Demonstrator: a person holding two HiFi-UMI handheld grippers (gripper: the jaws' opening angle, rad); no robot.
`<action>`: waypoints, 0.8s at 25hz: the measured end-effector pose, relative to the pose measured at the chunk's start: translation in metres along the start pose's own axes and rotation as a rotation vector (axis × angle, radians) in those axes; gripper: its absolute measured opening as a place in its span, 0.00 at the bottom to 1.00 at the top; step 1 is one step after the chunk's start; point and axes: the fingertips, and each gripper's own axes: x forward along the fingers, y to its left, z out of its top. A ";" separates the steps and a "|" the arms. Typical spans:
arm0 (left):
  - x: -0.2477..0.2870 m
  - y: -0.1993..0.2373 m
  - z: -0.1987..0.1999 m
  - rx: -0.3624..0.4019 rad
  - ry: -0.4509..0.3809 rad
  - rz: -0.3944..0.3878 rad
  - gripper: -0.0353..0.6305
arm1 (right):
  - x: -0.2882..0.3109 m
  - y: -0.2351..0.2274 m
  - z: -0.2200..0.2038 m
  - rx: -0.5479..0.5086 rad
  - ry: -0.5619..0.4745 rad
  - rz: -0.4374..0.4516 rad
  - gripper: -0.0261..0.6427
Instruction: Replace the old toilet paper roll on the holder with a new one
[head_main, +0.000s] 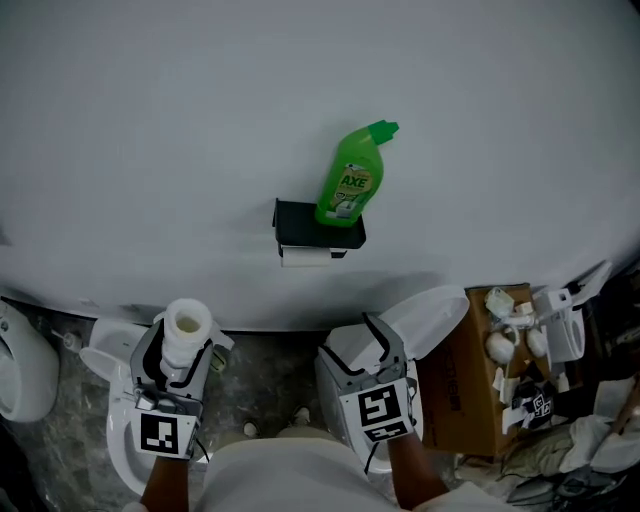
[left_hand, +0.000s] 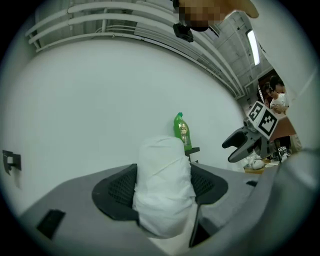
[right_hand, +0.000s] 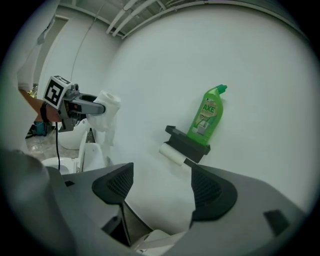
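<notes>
1. White everywhere here. The fresh white paper roll (head_main: 187, 322) stands on end, pinched between the jaws of the left gripper (head_main: 180, 362), well below and to the left of the black wall-mounted holder (head_main: 320, 228).
2. Tucked right under that holder's shelf is the old roll (head_main: 305, 257), a thin white one that's nearly used up and not taken off yet. A green plastic cleaner bottle (head_main: 352, 175) stands on top of the holder, against the wall.
3. The right gripper (right_hand: 162, 189) is below the holder and a bit to its right. Its jaws are spread wide with nothing between them, and its own view has the old roll out ahead past the jaws.
4. My read is that this is the approach stage and the swap hasn't started. The new roll's ready, but the old one's in the way.
5. Next move, I'd guess, is for the empty right gripper to go up to the holder, close on the thin roll and slide it off the bar's open end. I can't tell which end that is from here. Mind the bottle, because a bump to the shelf would probably tip it.
6. The left one just needs a gentle pinch so the soft roll doesn't get squashed.
</notes>
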 end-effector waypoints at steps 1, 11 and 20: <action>0.001 -0.001 0.002 0.005 0.002 0.007 0.50 | 0.006 -0.004 0.002 -0.011 -0.008 0.004 0.56; 0.016 -0.007 -0.003 0.019 0.054 0.076 0.50 | 0.083 -0.018 0.001 -0.335 0.003 0.027 0.56; 0.004 0.004 -0.006 0.002 0.053 0.168 0.50 | 0.127 -0.029 0.001 -0.507 0.011 0.021 0.56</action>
